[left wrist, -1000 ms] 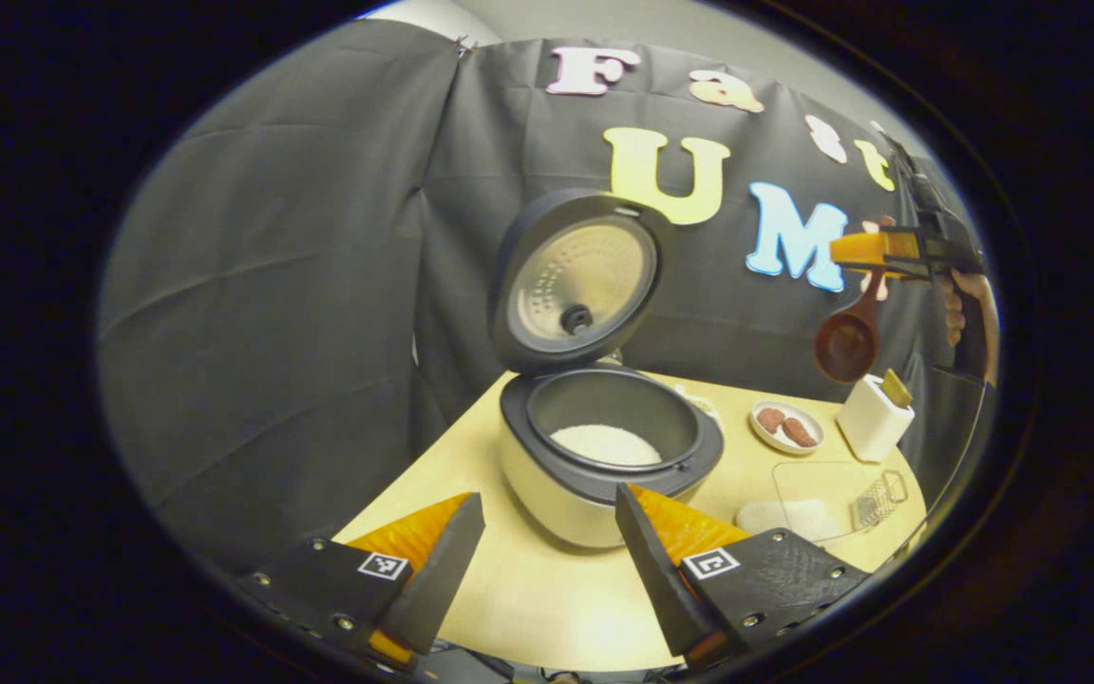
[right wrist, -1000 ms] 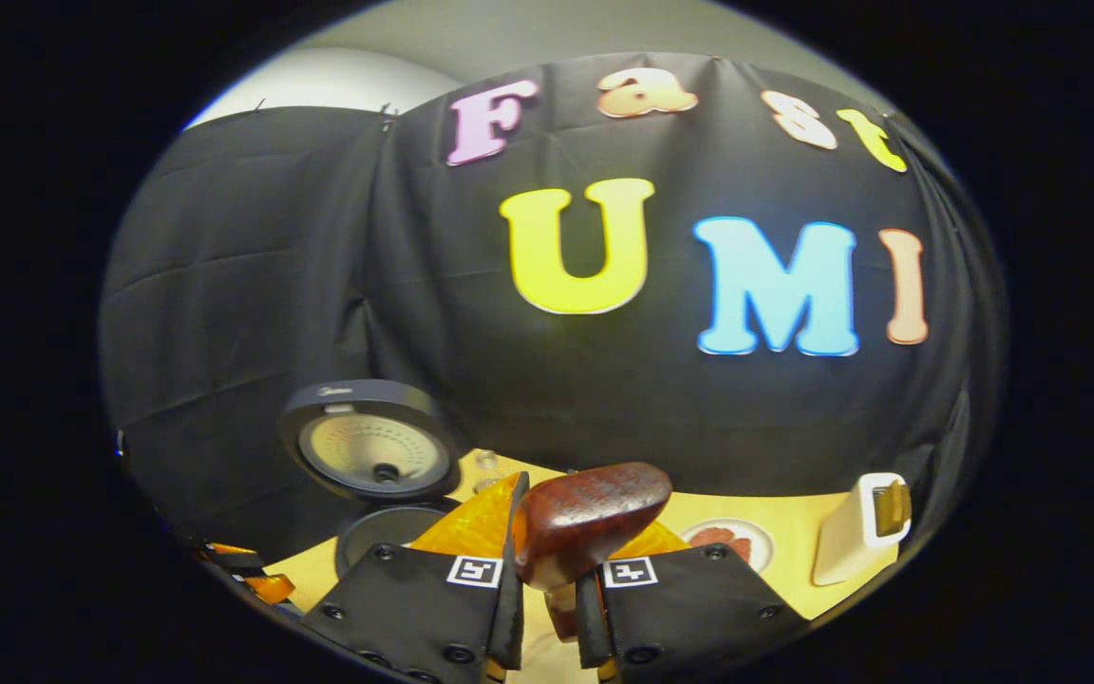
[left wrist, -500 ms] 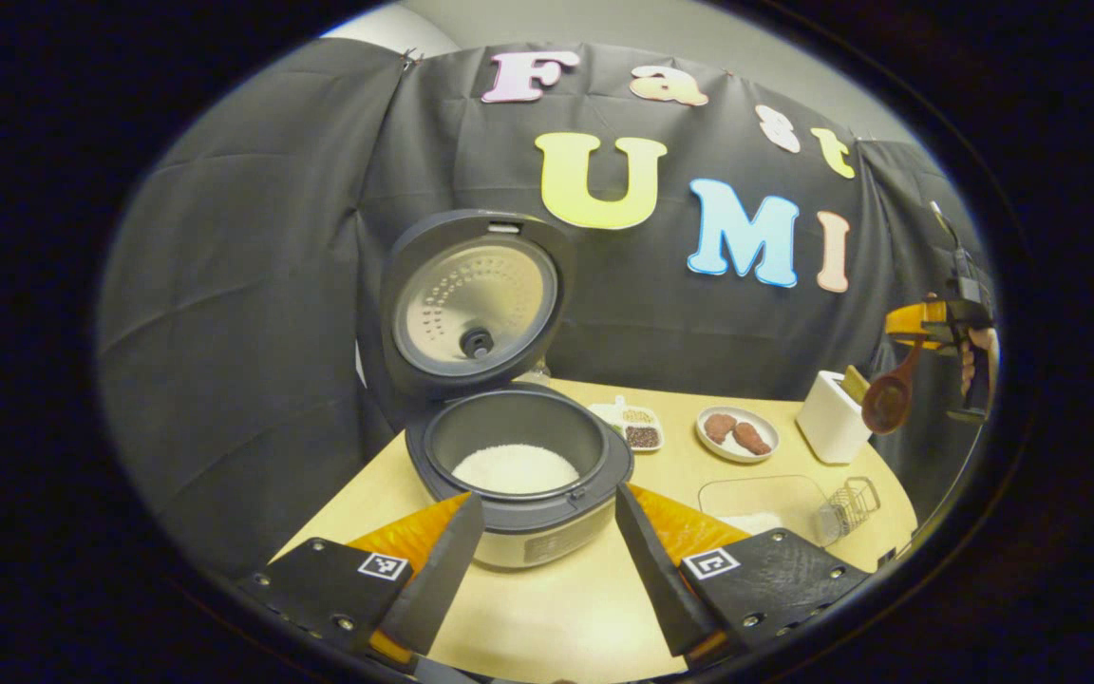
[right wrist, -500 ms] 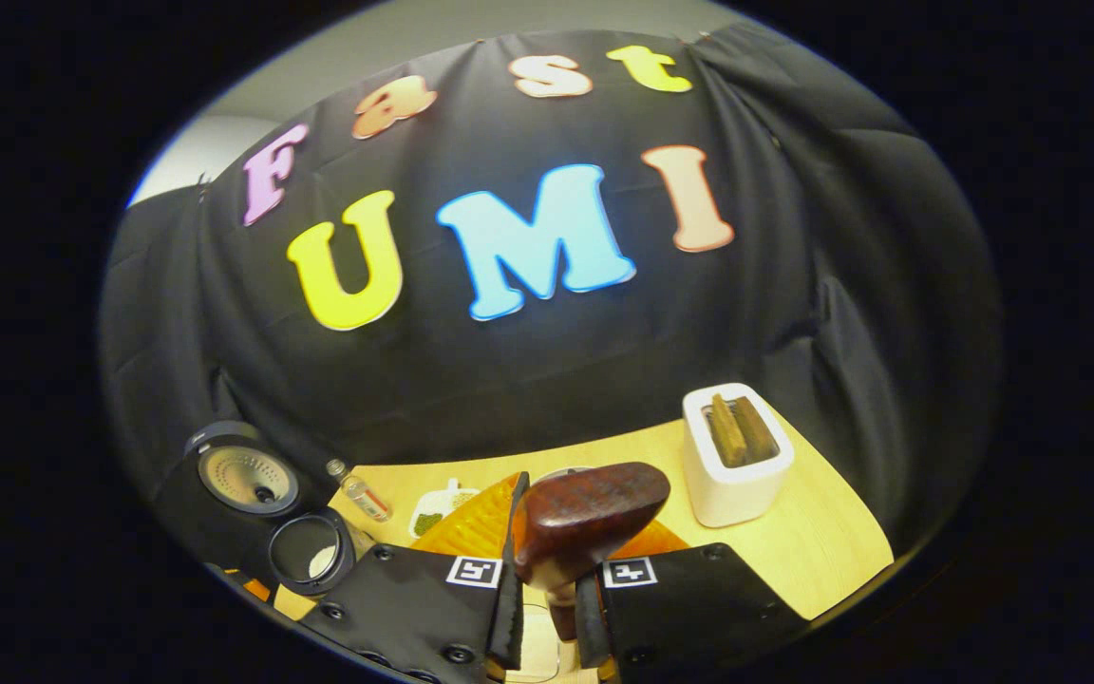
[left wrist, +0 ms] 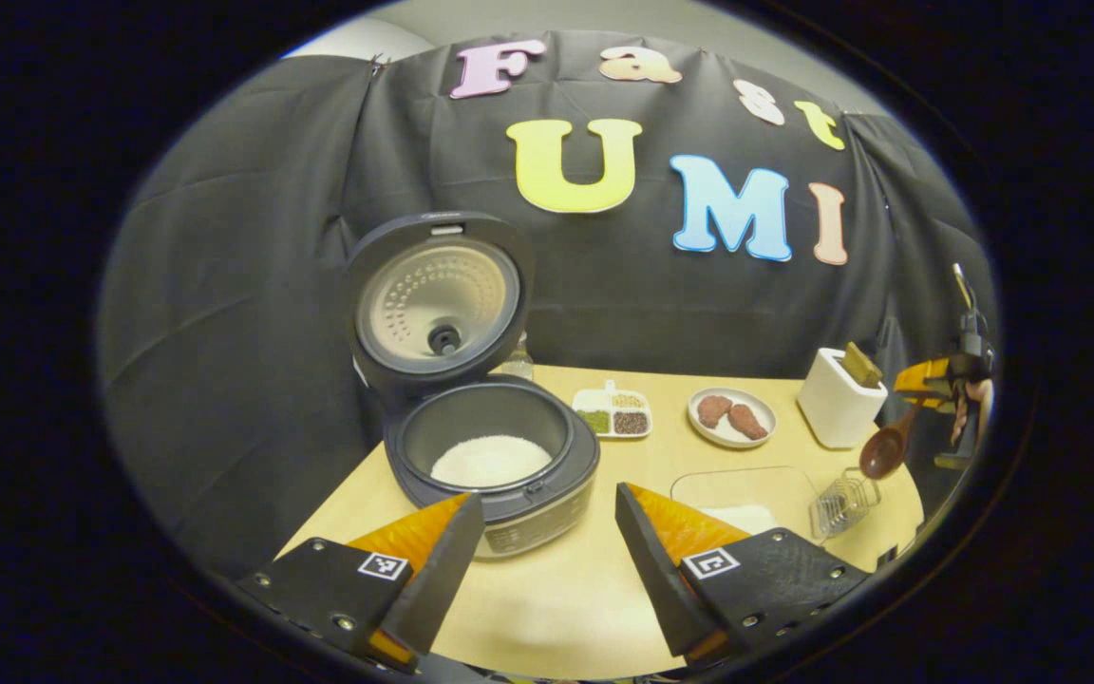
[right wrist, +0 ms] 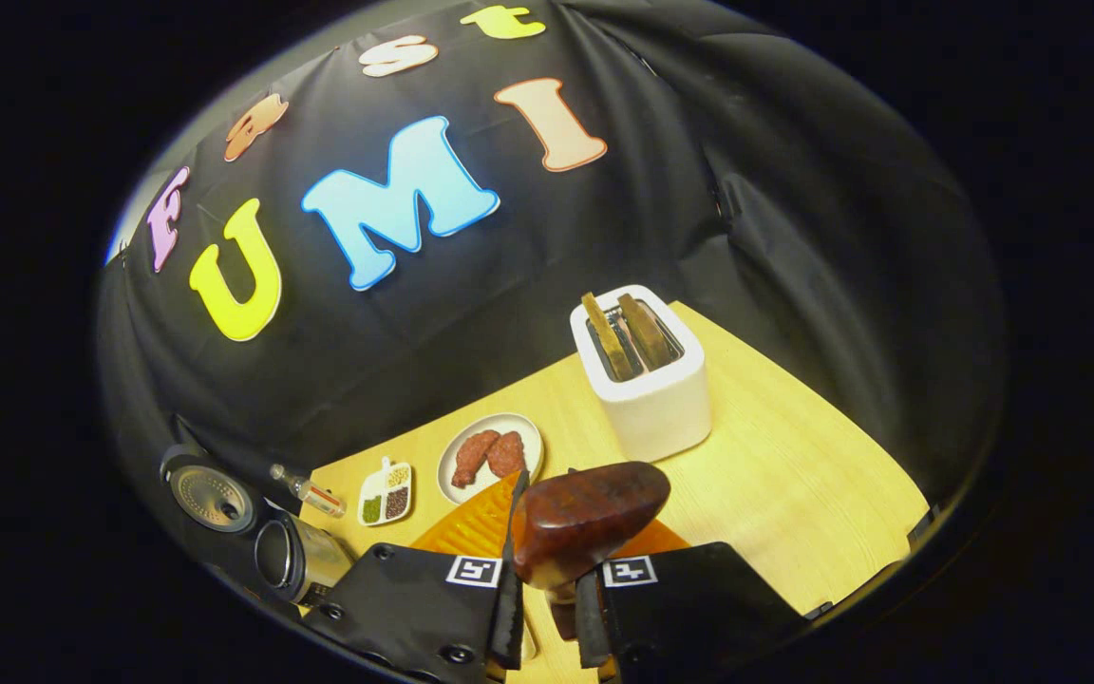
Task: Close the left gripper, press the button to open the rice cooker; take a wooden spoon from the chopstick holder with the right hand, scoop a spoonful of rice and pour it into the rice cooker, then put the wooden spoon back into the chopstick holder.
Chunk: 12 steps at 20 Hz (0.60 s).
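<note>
Lid up on the rice cooker (left wrist: 490,456), white rice showing in the pot. The left gripper (left wrist: 542,551) hangs before it, fingers spread wide, nothing between them. The right gripper (right wrist: 547,594) is clamped on the wooden spoon (right wrist: 585,518), just short of the white chopstick holder (right wrist: 647,375).

Black cloth (left wrist: 253,313) (creased, hanging in folds) drapes the booth behind a pale wooden table (right wrist: 794,475); a grey-white wall (left wrist: 528,19) shows above.
</note>
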Available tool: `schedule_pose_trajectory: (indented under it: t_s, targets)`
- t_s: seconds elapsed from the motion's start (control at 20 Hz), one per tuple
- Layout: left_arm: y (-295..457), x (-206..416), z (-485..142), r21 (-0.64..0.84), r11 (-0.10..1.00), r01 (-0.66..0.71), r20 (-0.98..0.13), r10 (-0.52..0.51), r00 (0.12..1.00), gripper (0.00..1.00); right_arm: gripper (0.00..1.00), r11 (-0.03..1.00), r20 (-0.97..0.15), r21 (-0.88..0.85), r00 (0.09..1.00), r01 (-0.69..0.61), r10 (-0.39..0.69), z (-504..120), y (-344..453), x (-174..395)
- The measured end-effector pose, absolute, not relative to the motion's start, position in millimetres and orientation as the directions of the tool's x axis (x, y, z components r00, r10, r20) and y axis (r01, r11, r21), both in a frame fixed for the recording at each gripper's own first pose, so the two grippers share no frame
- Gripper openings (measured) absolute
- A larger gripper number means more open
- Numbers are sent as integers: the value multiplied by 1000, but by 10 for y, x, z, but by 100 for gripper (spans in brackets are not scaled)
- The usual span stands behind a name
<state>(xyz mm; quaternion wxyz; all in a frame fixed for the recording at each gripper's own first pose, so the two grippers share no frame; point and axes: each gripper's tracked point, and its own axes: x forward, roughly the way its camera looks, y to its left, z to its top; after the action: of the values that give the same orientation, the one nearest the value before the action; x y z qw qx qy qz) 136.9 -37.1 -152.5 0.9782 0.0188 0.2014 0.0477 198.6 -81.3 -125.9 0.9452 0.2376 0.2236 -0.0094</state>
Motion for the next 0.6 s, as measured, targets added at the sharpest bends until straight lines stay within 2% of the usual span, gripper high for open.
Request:
schedule_pose_trajectory:
  t_s: [0.3, 0.55, 0.6]
  targets:
    - [-447, 1300, -1459, 9, 989, -150, -387, 142, 911, 89, 25, 883, -503, 444, 858, 155, 102, -1706, -811, 1971]
    - [-248, 1193, -1456, 35, 981, -189, -387, 188, 903, 89, 26, 876, -497, 455, 861, 159, 102, -1711, -846, 1961]
    - [-209, 1186, -1453, 33, 980, -197, -387, 194, 902, 89, 46, 878, -489, 453, 867, 157, 97, -1678, -848, 1950]
